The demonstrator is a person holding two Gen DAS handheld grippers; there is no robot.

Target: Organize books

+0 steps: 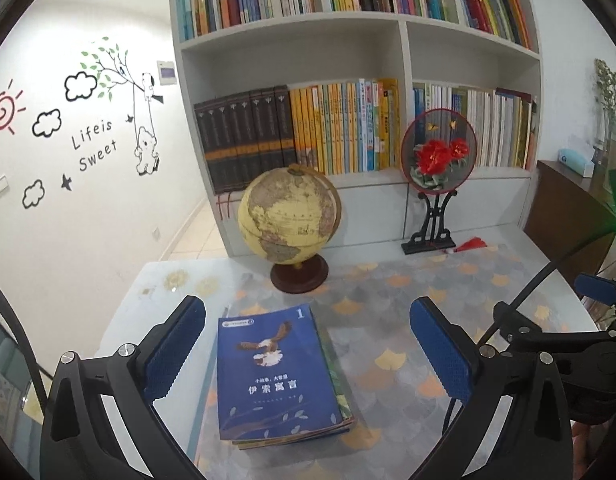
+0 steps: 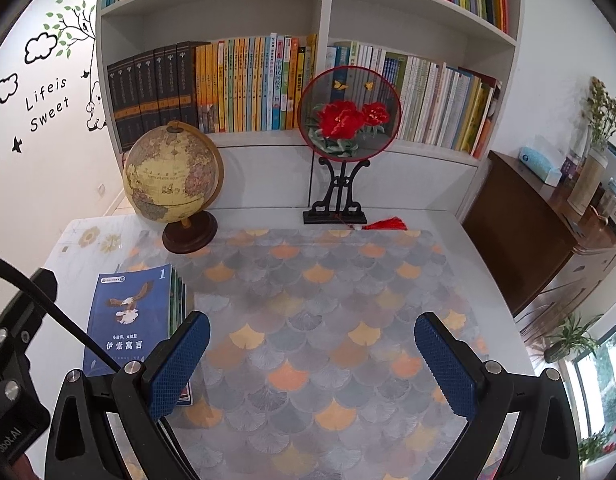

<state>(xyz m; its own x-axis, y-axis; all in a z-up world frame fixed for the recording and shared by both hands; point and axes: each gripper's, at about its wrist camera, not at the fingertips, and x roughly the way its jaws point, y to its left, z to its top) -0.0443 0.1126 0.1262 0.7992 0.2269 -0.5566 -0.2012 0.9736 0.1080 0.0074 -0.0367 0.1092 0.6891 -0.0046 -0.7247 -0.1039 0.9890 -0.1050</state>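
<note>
A stack of thin books [image 1: 277, 376] lies flat on the table, topped by a blue book with an eagle and the number 1. It also shows in the right wrist view [image 2: 127, 316] at the left. My left gripper [image 1: 308, 348] is open above the stack, its blue pads on either side of it and not touching. My right gripper [image 2: 312, 364] is open and empty over the patterned mat [image 2: 328, 312], to the right of the stack. The white bookshelf [image 1: 404, 40] behind the table holds rows of upright books.
A globe [image 1: 289, 220] on a wooden base stands at the back left of the table. A round embroidered fan on a black stand [image 1: 438, 156] stands at the back middle, with a red tassel [image 2: 388, 224]. A dark wooden cabinet [image 2: 548, 232] stands to the right.
</note>
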